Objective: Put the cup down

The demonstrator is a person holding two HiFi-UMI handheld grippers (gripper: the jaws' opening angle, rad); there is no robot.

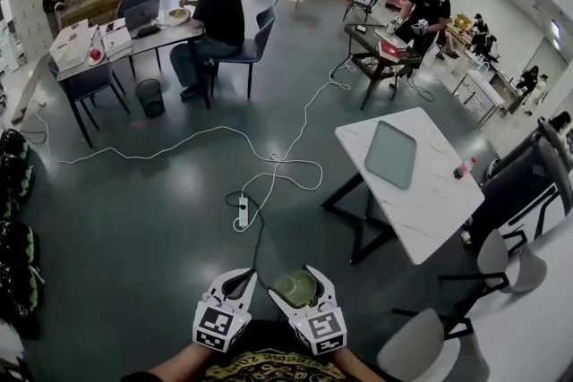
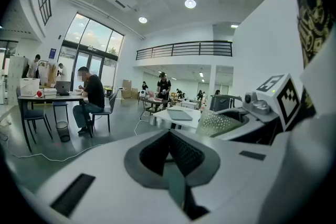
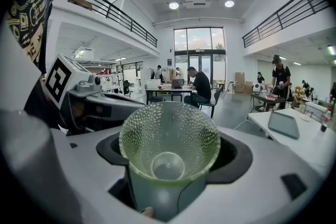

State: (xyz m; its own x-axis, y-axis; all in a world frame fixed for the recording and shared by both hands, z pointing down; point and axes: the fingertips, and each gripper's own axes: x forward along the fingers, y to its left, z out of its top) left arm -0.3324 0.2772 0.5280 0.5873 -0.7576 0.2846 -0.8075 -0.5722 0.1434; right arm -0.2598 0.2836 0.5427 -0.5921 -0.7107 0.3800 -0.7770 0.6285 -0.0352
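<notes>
Over grey floor (image 1: pixel 161 219), right hand-held gripper (image 1: pixel 296 280) holds cup (image 3: pixel 169 139).

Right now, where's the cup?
The cup is clamped in the right gripper, at the bottom centre of the head view, beside the left gripper and well short of the white table.

Head view looks down; 2 gripper views forward, sharing white table (image 1: pixel 430 201).
</notes>
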